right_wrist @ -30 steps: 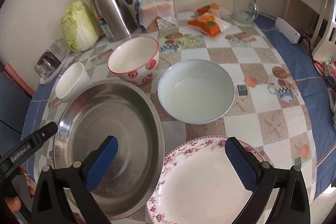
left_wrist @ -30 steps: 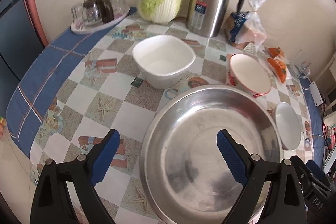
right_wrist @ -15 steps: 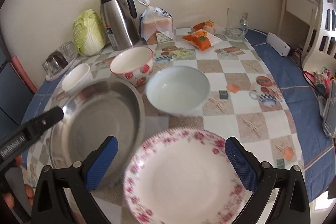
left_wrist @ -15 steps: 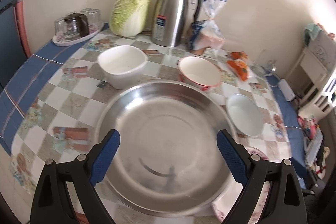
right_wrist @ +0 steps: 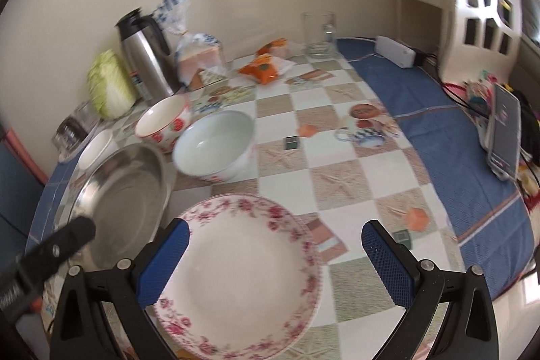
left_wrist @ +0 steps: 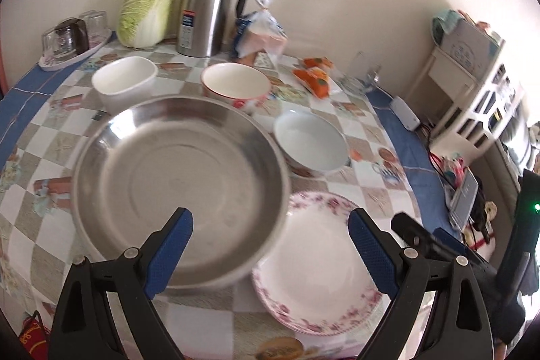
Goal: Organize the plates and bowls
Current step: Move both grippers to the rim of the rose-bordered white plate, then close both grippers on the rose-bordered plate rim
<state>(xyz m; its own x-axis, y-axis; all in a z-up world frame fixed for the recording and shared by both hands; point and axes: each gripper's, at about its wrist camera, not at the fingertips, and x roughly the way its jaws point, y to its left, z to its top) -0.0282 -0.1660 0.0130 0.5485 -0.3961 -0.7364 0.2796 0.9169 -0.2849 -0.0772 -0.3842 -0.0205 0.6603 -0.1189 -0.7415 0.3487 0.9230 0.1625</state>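
A big steel basin [left_wrist: 175,181] [right_wrist: 125,204] sits at the table's near left. Beside it on the right lies a pink-flowered plate [left_wrist: 317,262] [right_wrist: 243,272]. Behind them stand a pale blue bowl [left_wrist: 310,140] [right_wrist: 216,144], a red-patterned bowl [left_wrist: 236,83] [right_wrist: 162,120] and a white squarish bowl [left_wrist: 125,80] [right_wrist: 94,150]. My left gripper [left_wrist: 270,248] hangs open above the basin's near rim and the plate. My right gripper [right_wrist: 275,262] is open over the plate, holding nothing.
Along the wall stand a steel thermos jug [left_wrist: 209,9], a cabbage [left_wrist: 146,10], bagged bread [left_wrist: 263,32], orange snack packets [left_wrist: 315,76] and a glass mug [right_wrist: 319,34]. A tray of glasses [left_wrist: 71,39] sits at the far left. A phone [right_wrist: 504,130] and power strip [right_wrist: 395,54] lie right.
Both grippers have pulled back and swung to the right, so the plate and the table's right side now show more. The dishes have not moved.
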